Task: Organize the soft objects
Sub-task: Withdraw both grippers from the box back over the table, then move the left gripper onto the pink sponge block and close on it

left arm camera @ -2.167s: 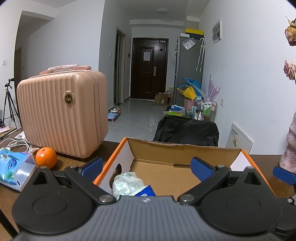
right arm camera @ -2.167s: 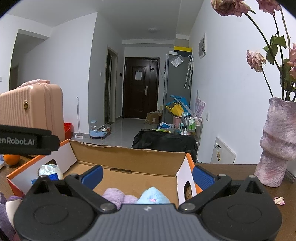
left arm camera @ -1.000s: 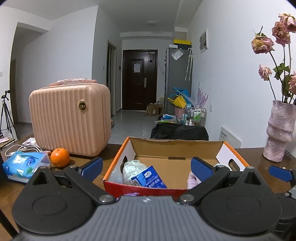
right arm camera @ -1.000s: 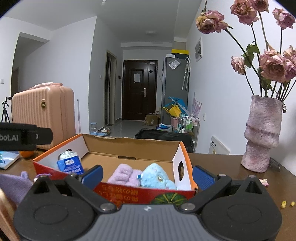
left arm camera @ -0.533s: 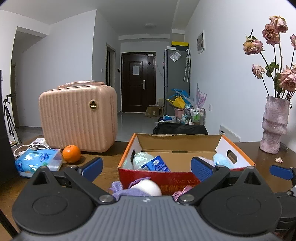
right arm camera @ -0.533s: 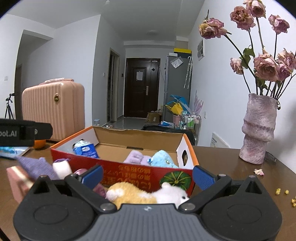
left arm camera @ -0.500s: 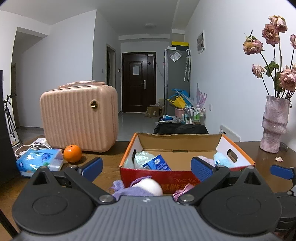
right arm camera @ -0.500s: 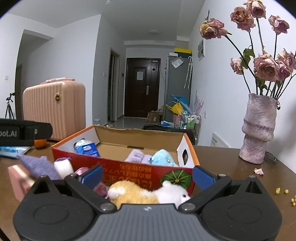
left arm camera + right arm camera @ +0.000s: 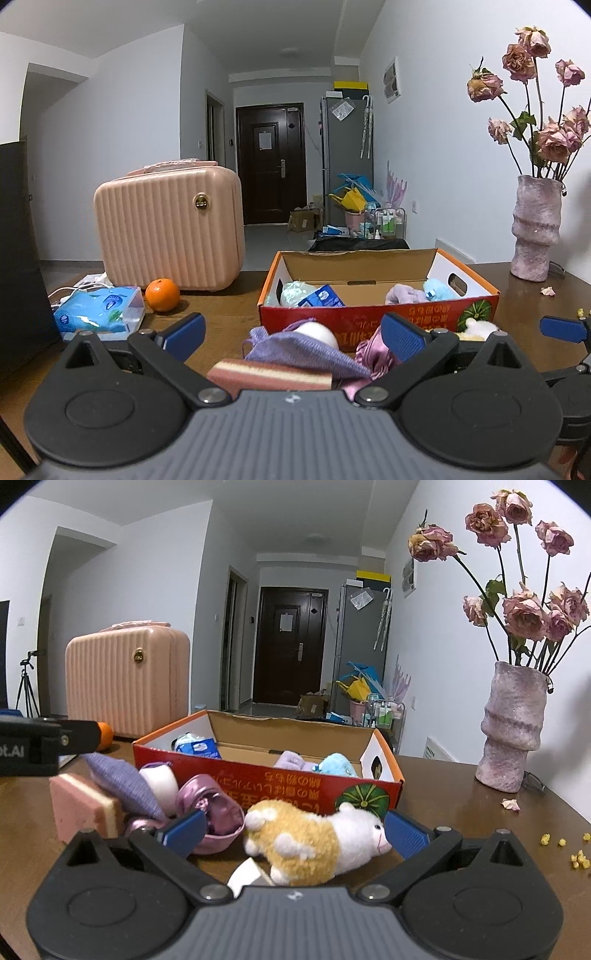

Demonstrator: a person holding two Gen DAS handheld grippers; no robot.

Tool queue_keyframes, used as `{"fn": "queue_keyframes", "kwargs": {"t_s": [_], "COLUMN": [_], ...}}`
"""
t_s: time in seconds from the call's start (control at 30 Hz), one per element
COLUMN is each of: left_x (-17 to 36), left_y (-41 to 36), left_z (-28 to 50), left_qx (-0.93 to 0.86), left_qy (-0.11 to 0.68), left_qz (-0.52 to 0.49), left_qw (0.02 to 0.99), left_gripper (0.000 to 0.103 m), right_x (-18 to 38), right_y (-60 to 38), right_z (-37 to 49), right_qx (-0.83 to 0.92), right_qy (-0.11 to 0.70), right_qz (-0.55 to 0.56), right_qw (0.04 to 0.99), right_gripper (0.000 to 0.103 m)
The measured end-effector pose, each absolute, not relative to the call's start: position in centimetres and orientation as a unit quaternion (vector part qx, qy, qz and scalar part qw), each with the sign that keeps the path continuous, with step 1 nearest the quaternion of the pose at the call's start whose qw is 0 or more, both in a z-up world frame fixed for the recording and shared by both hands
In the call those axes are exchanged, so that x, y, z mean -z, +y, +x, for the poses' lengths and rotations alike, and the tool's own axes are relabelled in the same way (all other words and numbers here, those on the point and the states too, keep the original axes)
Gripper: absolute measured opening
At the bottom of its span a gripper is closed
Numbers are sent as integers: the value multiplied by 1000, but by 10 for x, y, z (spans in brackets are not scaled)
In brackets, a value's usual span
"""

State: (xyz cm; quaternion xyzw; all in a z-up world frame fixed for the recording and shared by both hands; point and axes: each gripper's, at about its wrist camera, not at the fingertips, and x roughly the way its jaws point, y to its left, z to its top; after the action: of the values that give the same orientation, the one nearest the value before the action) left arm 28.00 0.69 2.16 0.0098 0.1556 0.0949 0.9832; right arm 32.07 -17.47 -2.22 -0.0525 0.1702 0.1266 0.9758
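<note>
Right gripper [image 9: 293,829] spread wide around the plush hamster [image 9: 314,840], gripping nothing. Left gripper [image 9: 291,338] equally wide over purple knit pouch [image 9: 303,350] and sponge [image 9: 266,374]. Cardboard box [image 9: 373,323] just behind, on brown table [image 9: 461,812].

The left gripper [image 9: 291,338] hangs with its jaws spread wide in front of the red cardboard box [image 9: 376,321], and between the blue pads and that box lie a purple knit pouch [image 9: 306,350], a pink sponge [image 9: 266,376] and a shiny pink pouch [image 9: 373,350]. Inside the box sit a lilac cloth [image 9: 404,295] and a blue plush [image 9: 437,288] toward its right end, and a blue packet [image 9: 321,297] toward its left. Left of the box are an orange [image 9: 161,295], a tissue pack [image 9: 99,312] and a pink suitcase [image 9: 170,227]; right of it stands a vase [image 9: 535,229] of roses.
</note>
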Motion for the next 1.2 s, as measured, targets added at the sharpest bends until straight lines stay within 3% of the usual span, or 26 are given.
{"fn": "queue_keyframes", "kwargs": {"t_s": [0.5, 1.2], "left_x": [-5, 22], "left_y": [20, 34], "left_z": [250, 291], "left_qx": [-84, -69], "left_qy": [178, 223], "left_qz": [5, 18], "left_qw": [980, 972], "left_gripper": [103, 103], "right_x": [30, 40], "right_y": [-175, -177], "right_z": [296, 306], "right_qx": [-128, -119], "right_qy": [183, 210], "right_qz": [-55, -52], "right_qw": [973, 969], "right_gripper": [103, 103]}}
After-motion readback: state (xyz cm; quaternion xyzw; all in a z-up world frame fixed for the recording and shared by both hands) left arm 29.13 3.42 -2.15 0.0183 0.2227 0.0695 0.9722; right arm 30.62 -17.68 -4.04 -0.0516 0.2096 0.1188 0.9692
